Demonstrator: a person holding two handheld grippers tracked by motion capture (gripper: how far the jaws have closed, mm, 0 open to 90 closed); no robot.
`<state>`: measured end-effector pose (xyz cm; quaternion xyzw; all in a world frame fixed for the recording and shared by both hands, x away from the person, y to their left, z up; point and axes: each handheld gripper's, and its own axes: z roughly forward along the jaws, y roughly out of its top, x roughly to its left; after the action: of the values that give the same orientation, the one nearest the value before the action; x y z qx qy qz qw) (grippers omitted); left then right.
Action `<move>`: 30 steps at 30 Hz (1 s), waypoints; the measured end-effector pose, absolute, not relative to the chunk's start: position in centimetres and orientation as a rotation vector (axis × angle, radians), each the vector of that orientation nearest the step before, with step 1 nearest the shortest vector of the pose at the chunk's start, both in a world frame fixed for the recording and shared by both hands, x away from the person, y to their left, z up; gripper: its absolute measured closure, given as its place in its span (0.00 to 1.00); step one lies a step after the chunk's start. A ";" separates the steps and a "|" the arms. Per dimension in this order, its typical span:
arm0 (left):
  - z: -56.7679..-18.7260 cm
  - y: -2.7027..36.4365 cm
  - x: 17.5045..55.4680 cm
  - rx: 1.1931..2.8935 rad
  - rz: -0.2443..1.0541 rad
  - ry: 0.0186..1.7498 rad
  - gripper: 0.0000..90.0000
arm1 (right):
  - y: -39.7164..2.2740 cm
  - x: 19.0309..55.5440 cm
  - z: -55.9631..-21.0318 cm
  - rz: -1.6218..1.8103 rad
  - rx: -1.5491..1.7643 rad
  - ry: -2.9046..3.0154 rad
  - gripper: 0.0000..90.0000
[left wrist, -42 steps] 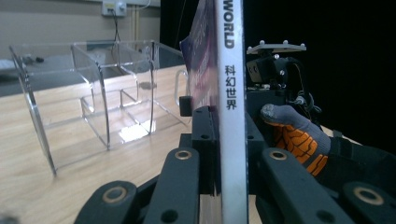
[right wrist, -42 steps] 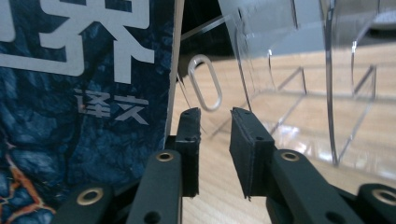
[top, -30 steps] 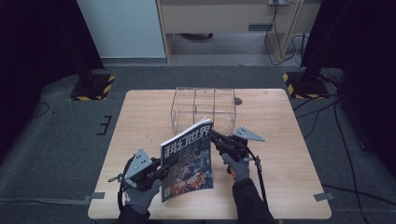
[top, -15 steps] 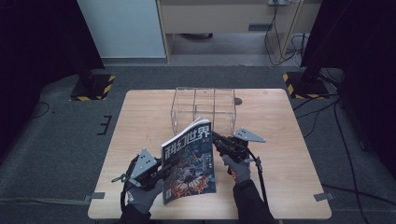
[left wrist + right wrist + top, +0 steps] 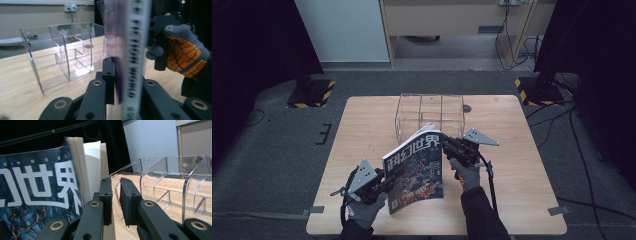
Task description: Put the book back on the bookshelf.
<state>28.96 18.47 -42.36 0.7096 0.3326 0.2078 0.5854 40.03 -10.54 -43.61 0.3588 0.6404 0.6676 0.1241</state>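
Observation:
A magazine (image 5: 414, 172) with a dark blue cover and white title stands nearly upright over the wooden table (image 5: 512, 165), slightly bowed. My left gripper (image 5: 391, 176) is shut on its lower left edge. In the left gripper view the white spine (image 5: 132, 50) sits between the jaws, which have just been opening a little. My right gripper (image 5: 446, 142) is at the magazine's upper right edge. In the right gripper view its jaws are all but shut, with a thin slit and nothing seen in it. There the pages (image 5: 85, 165) lie along the left jaw's outer side.
A clear plastic organiser (image 5: 429, 112) with several compartments stands at the table's far middle, just beyond the magazine. A small dark disc (image 5: 467, 108) lies beside it. Black stands with striped bases (image 5: 309, 92) sit on the floor past both far corners.
The magazine has swung from a lean to nearly upright. Its upper right corner rose together with the right gripper. The left gripper kept its place at the lower edge.

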 end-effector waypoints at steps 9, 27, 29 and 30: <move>-43.0 17.2 29.2 1.725 0.492 0.777 0.88 | -11.3 39.9 -44.5 1.905 1.069 1.879 0.87; -42.7 17.5 28.9 1.689 0.442 0.760 0.91 | -9.6 40.2 -49.3 1.629 1.198 2.021 0.65; -42.6 17.5 28.9 1.688 0.445 0.758 0.91 | -9.5 40.2 -49.1 1.649 1.192 2.015 0.69; -42.6 17.6 28.9 1.681 0.444 0.757 0.91 | -9.5 40.2 -48.9 1.668 1.182 2.015 0.71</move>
<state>28.92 17.58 -42.58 0.7202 0.3244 0.1901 0.5831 40.20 -9.54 -48.88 0.4079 0.6955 0.5758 0.1353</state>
